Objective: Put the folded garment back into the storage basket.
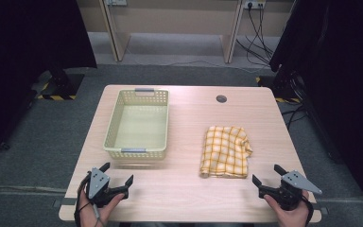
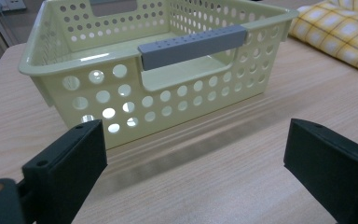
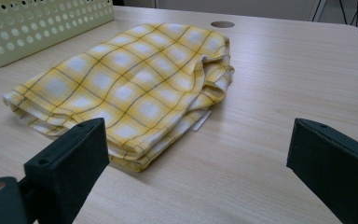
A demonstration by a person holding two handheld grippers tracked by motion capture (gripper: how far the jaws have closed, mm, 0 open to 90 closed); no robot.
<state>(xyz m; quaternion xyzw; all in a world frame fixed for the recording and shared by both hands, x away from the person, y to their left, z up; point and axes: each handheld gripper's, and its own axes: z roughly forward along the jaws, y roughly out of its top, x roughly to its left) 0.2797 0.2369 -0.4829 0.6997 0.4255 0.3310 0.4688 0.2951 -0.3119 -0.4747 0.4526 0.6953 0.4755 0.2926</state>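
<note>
Nothing looks done yet: the folded yellow checked cloth (image 1: 225, 152) lies on the counter (image 1: 179, 194) right of the empty basket (image 1: 137, 124), while the left tongs (image 1: 118, 175) and right tongs (image 1: 267, 174) hover released, grasping nothing.

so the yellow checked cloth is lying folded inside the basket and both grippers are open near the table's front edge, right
Not quite. The yellow checked cloth lies folded on the bare table, to the right of the basket and apart from it; the basket is empty, as the high view shows. The rest holds: the left gripper and right gripper are both open near the front edge.
</note>
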